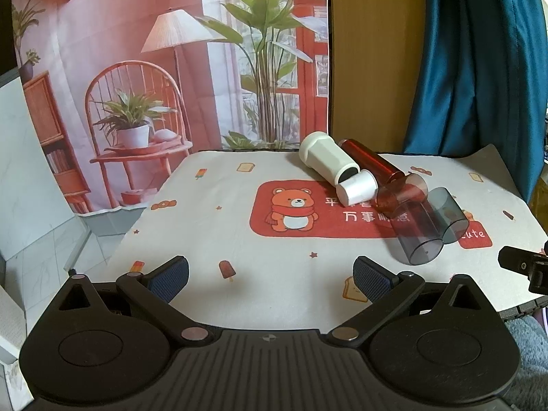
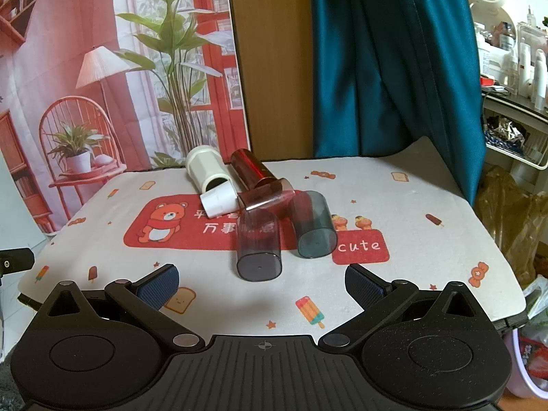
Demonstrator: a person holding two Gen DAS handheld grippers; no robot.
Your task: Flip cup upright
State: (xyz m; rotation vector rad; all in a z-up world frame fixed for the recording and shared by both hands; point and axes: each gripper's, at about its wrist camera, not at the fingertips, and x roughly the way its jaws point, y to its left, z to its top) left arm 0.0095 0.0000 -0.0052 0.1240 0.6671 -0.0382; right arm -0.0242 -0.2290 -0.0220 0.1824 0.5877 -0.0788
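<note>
Several cups lie on their sides in a heap on the printed mat [image 2: 411, 205]. A grey see-through cup [image 2: 258, 248] lies nearest, beside a blue-grey cup [image 2: 313, 226]. Behind them lie a red see-through cup [image 2: 267, 197], a dark red cup [image 2: 251, 167], a small white cup [image 2: 219, 200] and a large white cup [image 2: 205, 167]. My right gripper [image 2: 262, 282] is open and empty, just short of the grey cup. My left gripper [image 1: 270, 275] is open and empty, left of the heap; the grey cup [image 1: 416, 233] and large white cup [image 1: 325, 157] show there.
A printed room backdrop [image 1: 137, 68] hangs behind the table, with a blue curtain [image 2: 394, 68] to its right. A shelf with bottles [image 2: 513, 68] stands at the far right. The right gripper's edge [image 1: 524, 267] shows in the left wrist view.
</note>
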